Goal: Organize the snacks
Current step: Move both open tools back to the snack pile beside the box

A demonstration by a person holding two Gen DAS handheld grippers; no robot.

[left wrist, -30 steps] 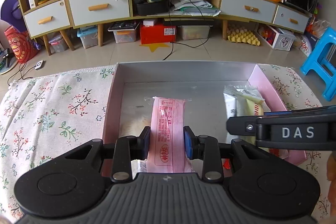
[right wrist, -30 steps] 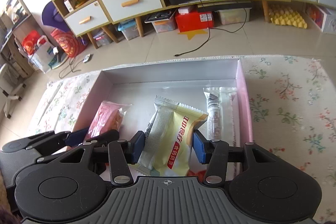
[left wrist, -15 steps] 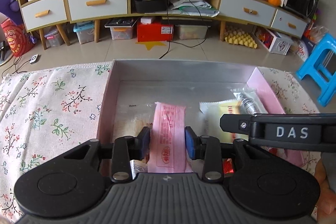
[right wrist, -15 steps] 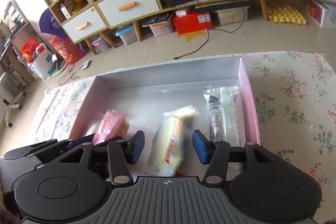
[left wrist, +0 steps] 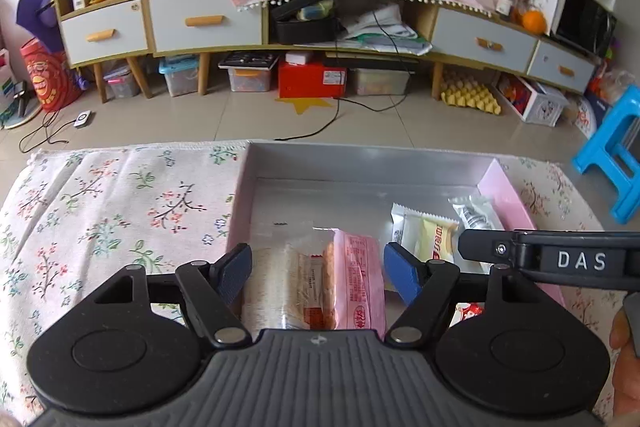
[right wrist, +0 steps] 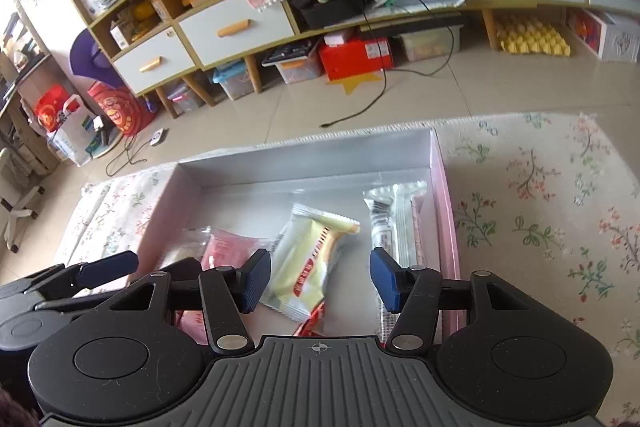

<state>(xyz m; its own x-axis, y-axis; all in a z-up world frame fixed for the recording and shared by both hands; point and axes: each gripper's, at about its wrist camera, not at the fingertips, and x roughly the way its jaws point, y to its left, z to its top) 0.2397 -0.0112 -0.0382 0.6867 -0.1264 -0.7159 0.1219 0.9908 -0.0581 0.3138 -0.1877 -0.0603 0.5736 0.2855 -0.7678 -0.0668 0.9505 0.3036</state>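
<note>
On a table with a floral cloth (left wrist: 120, 211) stands a pink box (left wrist: 505, 187). The left gripper (left wrist: 316, 271) is opening around the pink snack packet (left wrist: 358, 279), which lies inside. The right gripper (right wrist: 316, 281) stands apart, empty, above the yellow packet (right wrist: 308, 263). This looks like the releasing step; next, probably lift away and fetch more snacks.

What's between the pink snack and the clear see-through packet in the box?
The yellow snack pack lies between the pink snack and the clear packet, seen in the right wrist view.

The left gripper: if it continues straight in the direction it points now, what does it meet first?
Probably the pink snack packet, lying in the box between the opening jaws of the left gripper. Depth is hard to judge here.
</note>
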